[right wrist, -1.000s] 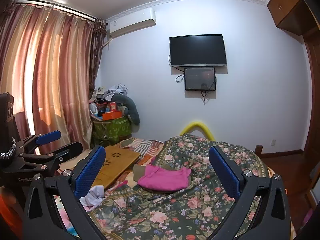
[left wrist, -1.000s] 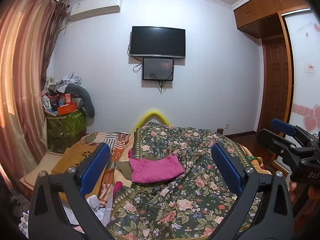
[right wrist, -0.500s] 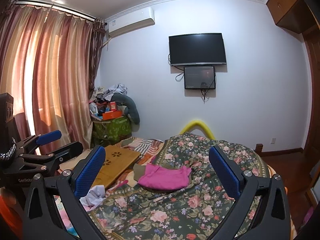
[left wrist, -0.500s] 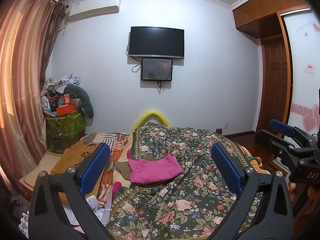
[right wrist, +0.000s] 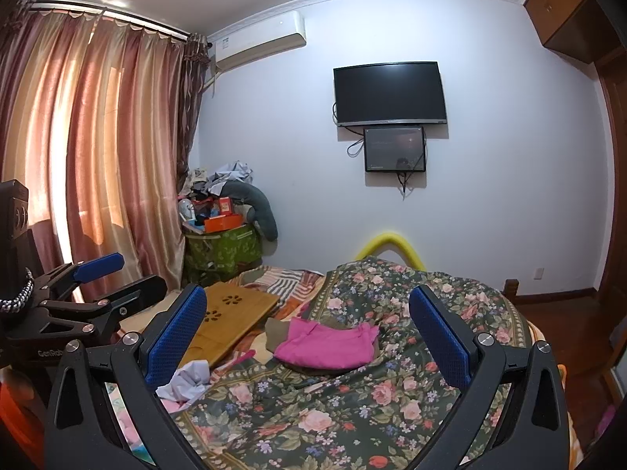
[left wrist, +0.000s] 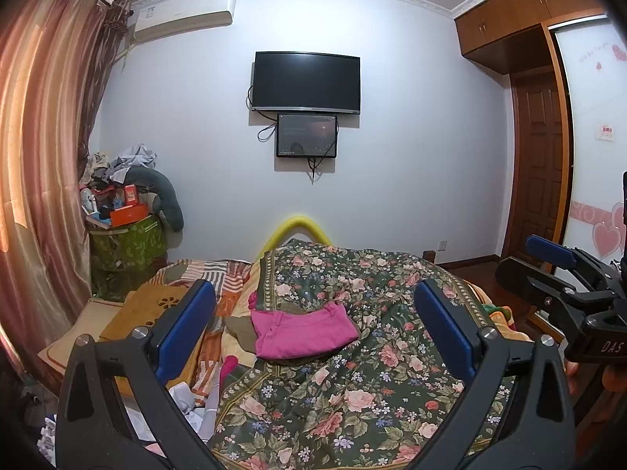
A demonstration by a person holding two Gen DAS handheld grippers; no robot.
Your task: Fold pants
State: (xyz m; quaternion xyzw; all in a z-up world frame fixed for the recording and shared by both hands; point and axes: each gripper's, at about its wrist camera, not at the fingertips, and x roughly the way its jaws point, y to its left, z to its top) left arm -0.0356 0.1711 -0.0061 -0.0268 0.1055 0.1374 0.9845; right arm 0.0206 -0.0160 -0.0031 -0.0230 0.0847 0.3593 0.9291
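Floral bedspread (left wrist: 352,384) carries the folded pink pants (left wrist: 301,333); your left hand-held gripper (left wrist: 313,333) and right hand-held gripper (right wrist: 309,337) hover short of them, jaws spread, empty.

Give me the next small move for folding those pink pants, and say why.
Probably bring both tongs forward and down toward the pink pants. The left tongs and right tongs are open, hold nothing, and hang well short of the pants, which lie in a pile on the floral bedspread.

Pink pants (left wrist: 303,333) on dark floral bedspread (left wrist: 376,384), blue-padded fingers (left wrist: 184,329)
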